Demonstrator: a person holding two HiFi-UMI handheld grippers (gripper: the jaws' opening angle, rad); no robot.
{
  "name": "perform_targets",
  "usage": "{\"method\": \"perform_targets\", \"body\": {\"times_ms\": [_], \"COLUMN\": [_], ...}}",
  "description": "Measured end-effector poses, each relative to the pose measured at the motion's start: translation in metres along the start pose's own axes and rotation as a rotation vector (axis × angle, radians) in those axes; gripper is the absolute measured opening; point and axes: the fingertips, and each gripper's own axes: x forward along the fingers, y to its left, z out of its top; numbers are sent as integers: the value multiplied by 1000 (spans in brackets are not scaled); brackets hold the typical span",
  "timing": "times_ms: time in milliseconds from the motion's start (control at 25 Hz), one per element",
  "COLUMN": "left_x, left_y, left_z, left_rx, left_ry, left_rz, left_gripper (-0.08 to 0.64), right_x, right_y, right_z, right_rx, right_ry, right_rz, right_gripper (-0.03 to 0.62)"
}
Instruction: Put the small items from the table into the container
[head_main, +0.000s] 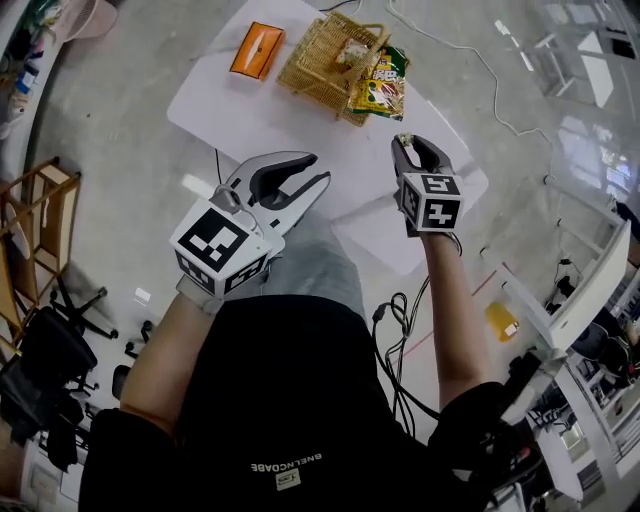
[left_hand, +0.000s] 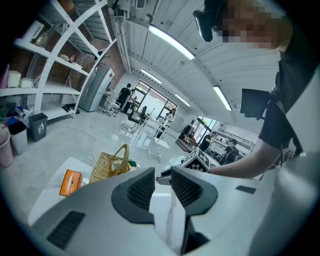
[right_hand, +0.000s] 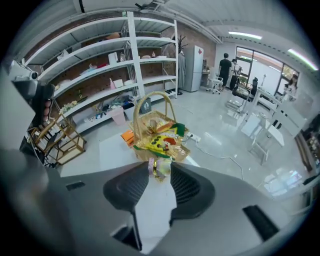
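A small crinkled gold-and-pink wrapped item (right_hand: 158, 168) is being gripped by the right gripper (head_main: 408, 143) over the near right edge of the white table (head_main: 230, 105), short of the woven wicker basket (head_main: 318, 62) at its far edge, while the left gripper (head_main: 316, 168) is being held jaws apart, empty.

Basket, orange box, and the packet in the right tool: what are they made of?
Basket: woven wicker or straw by the look, matt tan, open weave showing.
Orange box: probably card, flat matt faces; could be plastic.
Packet pinched in the right tool: crinkled glossy film or foil, gold glints; too small to be sure.
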Motion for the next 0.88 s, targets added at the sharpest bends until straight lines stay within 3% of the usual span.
{"method": "perform_targets", "body": {"times_ms": [360,560,720,880], "left_x": [-19,-27,-36,-45], "left_y": [38,56,72,89], "left_z": [24,26,28,29], "left_rx": [-26,-49,-74,-92], "left_ry": [-58,-71,-88,-94], "left_rz": [19,30,44,58], "left_gripper": [106,106,106,106], "right_x": [3,14,30,54], "right_y": [50,77,97,111], "right_z": [75,115,137,145], "right_rx": [18,-63,-108,-73], "right_ry": [-64,-89,-88,-65], "right_rz": [64,67,70,56], "right_gripper": [141,141,141,141]}}
